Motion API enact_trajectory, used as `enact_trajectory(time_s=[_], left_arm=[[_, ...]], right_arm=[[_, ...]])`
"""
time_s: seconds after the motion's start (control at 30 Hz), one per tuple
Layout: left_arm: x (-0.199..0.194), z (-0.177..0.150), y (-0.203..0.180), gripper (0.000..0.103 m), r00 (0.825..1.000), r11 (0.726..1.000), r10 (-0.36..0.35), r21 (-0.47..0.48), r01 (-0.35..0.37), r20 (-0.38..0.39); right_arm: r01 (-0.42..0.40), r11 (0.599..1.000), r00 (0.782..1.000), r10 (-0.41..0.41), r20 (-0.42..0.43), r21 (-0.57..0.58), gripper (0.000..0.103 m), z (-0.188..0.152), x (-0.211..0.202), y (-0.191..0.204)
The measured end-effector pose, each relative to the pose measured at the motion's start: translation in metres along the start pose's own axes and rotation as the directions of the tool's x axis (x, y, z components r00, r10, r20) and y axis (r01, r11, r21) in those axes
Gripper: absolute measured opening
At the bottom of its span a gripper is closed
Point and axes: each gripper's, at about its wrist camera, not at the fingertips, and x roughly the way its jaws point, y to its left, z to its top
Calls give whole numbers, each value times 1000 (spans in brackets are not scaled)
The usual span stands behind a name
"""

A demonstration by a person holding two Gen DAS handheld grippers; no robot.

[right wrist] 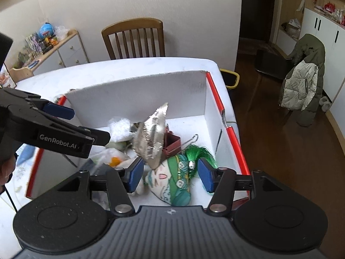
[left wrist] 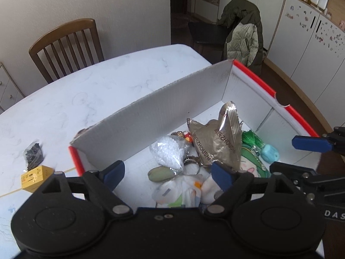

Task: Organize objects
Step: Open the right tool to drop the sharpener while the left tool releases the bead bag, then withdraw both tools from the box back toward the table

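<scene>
Most items lie in the box [left wrist: 151, 116]; 2 remain at 9 o'clock: yellow padlock [left wrist: 35, 178], black packet [left wrist: 34, 155]. Left gripper [left wrist: 168, 173] and right gripper [right wrist: 170, 176] gape wide, both empty.

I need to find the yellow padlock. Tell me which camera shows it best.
Left wrist view: the yellow padlock lies in plain sight on the table, outside the box. The right wrist view does not show it.

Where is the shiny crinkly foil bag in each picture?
Left wrist view: the foil bag stands up in the box's middle, just above the gripper's right-side finger.
Right wrist view: the foil bag sits centre, above the gripper's left-side finger.
Shared landmark: the green tassel beside it.
</scene>
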Motion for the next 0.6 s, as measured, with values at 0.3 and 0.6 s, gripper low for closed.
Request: enact_trajectory(time_s=[0.3, 0.6], left_arm=[[-46, -15, 13, 93, 996, 1000, -5, 5, 5, 85], [-84, -37, 45, 102, 986, 1000, 15, -1, -15, 168]], right_arm=[[-30, 1000, 998, 29, 47, 1, 59, 5, -20, 19], [-48, 999, 996, 48, 82, 3, 64, 10, -33, 55]])
